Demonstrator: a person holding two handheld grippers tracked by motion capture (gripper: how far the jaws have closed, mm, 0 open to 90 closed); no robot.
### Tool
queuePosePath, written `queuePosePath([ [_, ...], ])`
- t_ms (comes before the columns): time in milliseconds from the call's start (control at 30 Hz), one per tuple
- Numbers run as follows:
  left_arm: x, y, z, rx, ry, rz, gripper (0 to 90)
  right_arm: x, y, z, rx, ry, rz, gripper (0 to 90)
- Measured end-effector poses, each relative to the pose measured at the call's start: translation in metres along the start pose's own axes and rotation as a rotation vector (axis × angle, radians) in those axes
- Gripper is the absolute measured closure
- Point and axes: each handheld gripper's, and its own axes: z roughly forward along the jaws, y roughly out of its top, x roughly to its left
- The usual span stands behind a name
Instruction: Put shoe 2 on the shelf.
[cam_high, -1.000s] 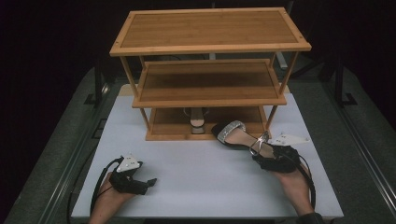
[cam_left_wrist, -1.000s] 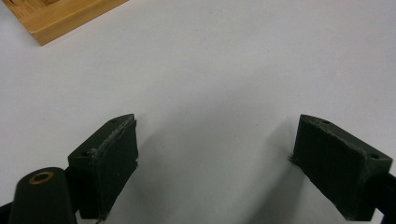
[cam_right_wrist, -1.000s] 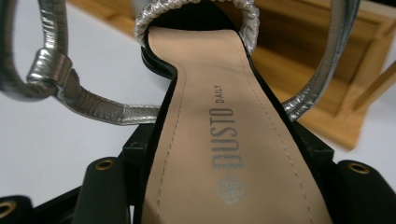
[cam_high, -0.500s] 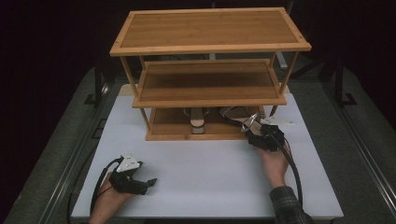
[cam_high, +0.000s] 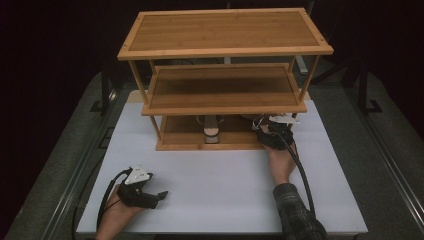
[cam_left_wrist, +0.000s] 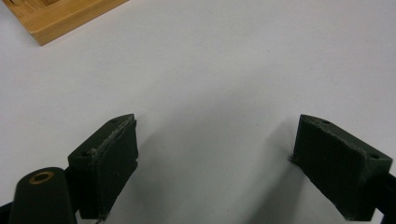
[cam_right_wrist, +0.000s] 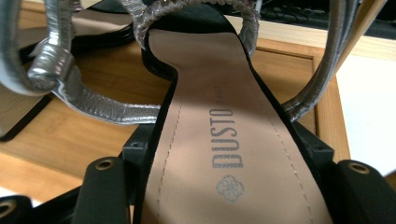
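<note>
A three-tier wooden shoe rack (cam_high: 225, 102) stands at the back of the white table. One sandal (cam_high: 212, 131) rests upright in the middle of its bottom shelf. My right gripper (cam_high: 266, 132) reaches into the right end of that shelf, shut on the heel end of a second sandal (cam_right_wrist: 219, 93). This sandal has a beige insole, a black sole and silver straps, and its toe points over the shelf board. In the right gripper view both jaws press against its sides. My left gripper (cam_high: 159, 196) lies low on the table at the front left, open and holding nothing (cam_left_wrist: 217, 135).
The rack's middle shelf (cam_high: 225, 90) overhangs the right gripper and hides most of the held sandal in the high view. A corner of the rack's base (cam_left_wrist: 60, 18) lies ahead of the left gripper. Dark floor and rails flank the white table top (cam_high: 215, 180).
The right hand has carried the sandal forward from the table in front of the rack to the right end of the bottom shelf. The left gripper has stayed put.
</note>
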Motion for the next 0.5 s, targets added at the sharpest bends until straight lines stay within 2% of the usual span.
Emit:
queuePosePath([
  [133, 0.000, 0.000, 0.000, 0.001, 0.000, 0.000, 13.2, 0.002, 0.002, 0.009, 0.018, -0.012, 0.045, 38.6],
  [167, 0.000, 0.000, 0.000, 0.000, 0.001, 0.000, 13.2, 0.002, 0.003, 0.013, 0.011, -0.034, 0.037, 38.6],
  [400, 0.000, 0.000, 0.000, 0.001, -0.001, 0.000, 13.2, 0.008, 0.001, 0.027, 0.010, -0.053, 0.034, 38.6],
  [433, 0.000, 0.000, 0.000, 0.001, -0.002, 0.000, 13.2, 0.010, -0.001, 0.031, 0.017, -0.054, 0.052, 38.6],
  [500, 0.000, 0.000, 0.000, 0.001, -0.002, -0.001, 13.2, 0.011, -0.001, 0.032, 0.015, -0.056, 0.055, 38.6],
])
